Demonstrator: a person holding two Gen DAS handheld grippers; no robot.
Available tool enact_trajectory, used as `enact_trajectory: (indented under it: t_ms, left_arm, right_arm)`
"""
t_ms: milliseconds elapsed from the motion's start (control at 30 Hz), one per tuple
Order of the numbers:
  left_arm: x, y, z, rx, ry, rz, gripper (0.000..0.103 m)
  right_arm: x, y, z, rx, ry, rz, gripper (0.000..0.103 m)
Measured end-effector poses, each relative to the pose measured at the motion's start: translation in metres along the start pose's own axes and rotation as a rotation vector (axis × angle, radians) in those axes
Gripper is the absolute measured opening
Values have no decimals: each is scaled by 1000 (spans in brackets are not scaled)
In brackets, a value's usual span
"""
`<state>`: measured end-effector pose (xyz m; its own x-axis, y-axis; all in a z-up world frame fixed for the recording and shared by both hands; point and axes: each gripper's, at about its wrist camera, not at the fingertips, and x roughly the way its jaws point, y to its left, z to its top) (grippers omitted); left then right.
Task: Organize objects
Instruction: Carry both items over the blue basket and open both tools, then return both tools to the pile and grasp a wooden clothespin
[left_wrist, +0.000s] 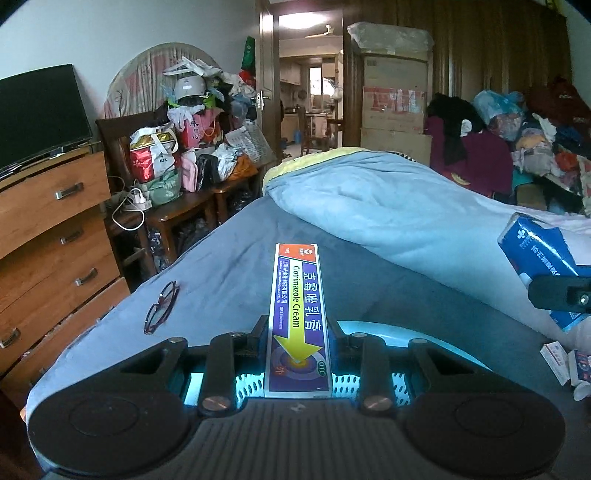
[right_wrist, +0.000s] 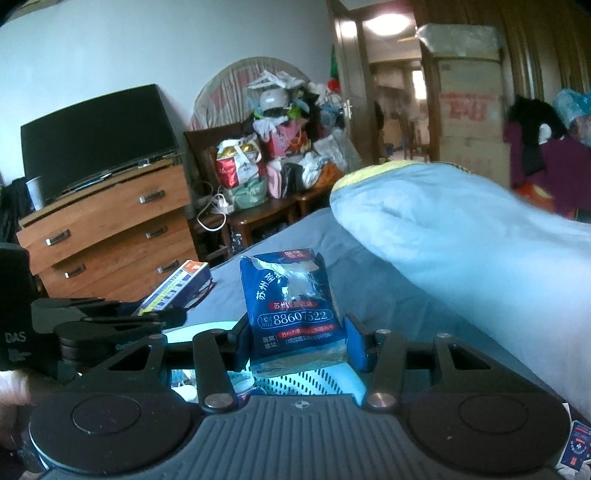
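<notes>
The long cream box (left_wrist: 298, 317) says "Clotrimazole Cream" in black on a yellow arrow, with "OTC" in a small oval near its bottom end. The blue tissue pack (right_wrist: 295, 310) shows the number "88607522". The black tool body (right_wrist: 14, 314) at 9 o'clock reads "DAS".

Light: soft, dim daylight with a bluish cast; the lit doorway (left_wrist: 312, 92) glowed brighter.
Glare: a ceiling lamp (right_wrist: 388, 20) was blown out white.
Blur: the right wrist view was smeared, worst on the blue quilt (right_wrist: 480, 229); the left was sharper.
Edges: fisheye bending, dark corners.
</notes>
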<state>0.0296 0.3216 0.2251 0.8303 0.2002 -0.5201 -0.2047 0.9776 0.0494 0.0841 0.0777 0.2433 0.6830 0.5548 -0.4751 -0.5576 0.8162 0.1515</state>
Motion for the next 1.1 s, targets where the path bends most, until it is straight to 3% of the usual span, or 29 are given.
enact_trajectory:
  t_ms: [267, 400, 533, 633, 733, 833, 933, 1000, 1100]
  left_arm:
    - [13, -8, -3, 4, 8, 14, 33]
    - [12, -12, -6, 12, 3, 26, 51]
    - [7, -18, -6, 22, 2, 27, 52]
    - [0, -23, -3, 33, -10, 27, 54]
    - [-18, -34, 1, 45, -45, 17, 56]
    - [-50, -57, 3, 68, -114, -47, 65]
    - [-87, -98, -3, 110, -187, -169, 70]
    - [-108, -131, -11, 129, -218, -263, 73]
    - [-120, -173, -33, 133, -203, -377, 75]
  right_arm:
    - [5, 7, -3, -7, 0, 0, 52]
    - [8, 11, -5, -9, 2, 5, 54]
    - [6, 12, -5, -8, -12, 3, 68]
    - [-1, 8, -6, -4, -30, 16, 70]
    - [-23, -4, -16, -9, -88, 19, 84]
    - [-54, -26, -47, -25, -146, -39, 93]
    - [-83, -65, -101, 28, -137, -133, 93]
    - [-104, -96, -143, 78, -113, -217, 93]
    - [-124, -152, -206, 174, -17, -330, 93]
